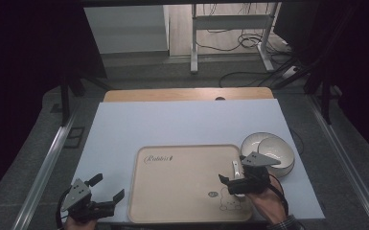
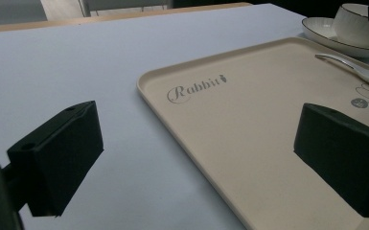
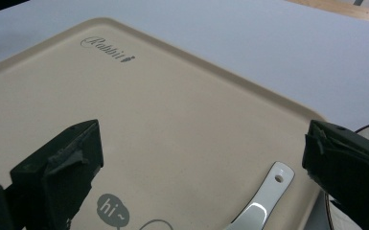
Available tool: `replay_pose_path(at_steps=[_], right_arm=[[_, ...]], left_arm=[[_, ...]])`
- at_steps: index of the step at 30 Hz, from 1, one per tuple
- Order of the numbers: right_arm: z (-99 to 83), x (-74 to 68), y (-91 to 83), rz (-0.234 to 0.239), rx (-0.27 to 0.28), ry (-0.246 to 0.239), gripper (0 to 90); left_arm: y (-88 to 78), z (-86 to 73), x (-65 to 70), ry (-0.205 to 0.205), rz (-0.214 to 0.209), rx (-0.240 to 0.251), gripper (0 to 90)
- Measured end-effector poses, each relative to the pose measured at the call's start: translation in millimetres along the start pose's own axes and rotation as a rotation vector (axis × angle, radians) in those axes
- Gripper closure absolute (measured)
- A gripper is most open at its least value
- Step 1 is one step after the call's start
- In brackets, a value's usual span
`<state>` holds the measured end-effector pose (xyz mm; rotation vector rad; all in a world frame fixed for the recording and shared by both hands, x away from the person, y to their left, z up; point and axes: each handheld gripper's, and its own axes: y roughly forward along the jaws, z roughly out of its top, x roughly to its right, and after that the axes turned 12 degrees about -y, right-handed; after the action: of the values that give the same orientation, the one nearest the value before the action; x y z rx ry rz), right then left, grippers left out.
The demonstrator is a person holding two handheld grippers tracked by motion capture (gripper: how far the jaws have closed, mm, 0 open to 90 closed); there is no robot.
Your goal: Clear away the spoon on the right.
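A beige tray [image 1: 187,146] printed "Rabbit" lies on the near half of the table. A white spoon [image 1: 236,167] rests on its right side, handle pointing away from me. My right gripper [image 1: 232,168] hovers over that corner, open, with the spoon handle [image 3: 263,201] lying on the tray [image 3: 249,81] between the jaws, untouched by either. A white bowl [image 1: 274,149] sits on a plate [image 1: 249,141] just right of the tray. My left gripper [image 1: 109,187] stands open off the tray's near left corner, nothing between its jaws. From the left gripper [image 2: 199,158] the tray [image 2: 146,79], spoon [image 2: 354,67] and bowl [image 2: 359,24] show ahead.
A white sheet [image 1: 182,120] covers the table, with a wooden strip [image 1: 187,94] along its far edge. Beyond it stand a metal desk frame [image 1: 194,43] and cables [image 1: 249,40] on the floor. Dark curtains hang at both sides.
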<state>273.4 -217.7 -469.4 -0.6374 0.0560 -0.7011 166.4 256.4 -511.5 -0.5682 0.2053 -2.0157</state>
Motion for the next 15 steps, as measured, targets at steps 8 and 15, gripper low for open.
replay_pose_path(at_steps=[8, 15], right_arm=[[-1.1, -1.6, -9.6, -0.024, 0.007, -0.014, 0.0], [0.4, -3.3, -19.7, -0.036, 0.023, -0.015, 0.0]], left_arm=[[0.2, 0.0, -0.1, 0.000, -0.004, -0.002, 2.8], [0.2, 0.2, -0.2, 0.004, -0.003, -0.003, 2.8]])
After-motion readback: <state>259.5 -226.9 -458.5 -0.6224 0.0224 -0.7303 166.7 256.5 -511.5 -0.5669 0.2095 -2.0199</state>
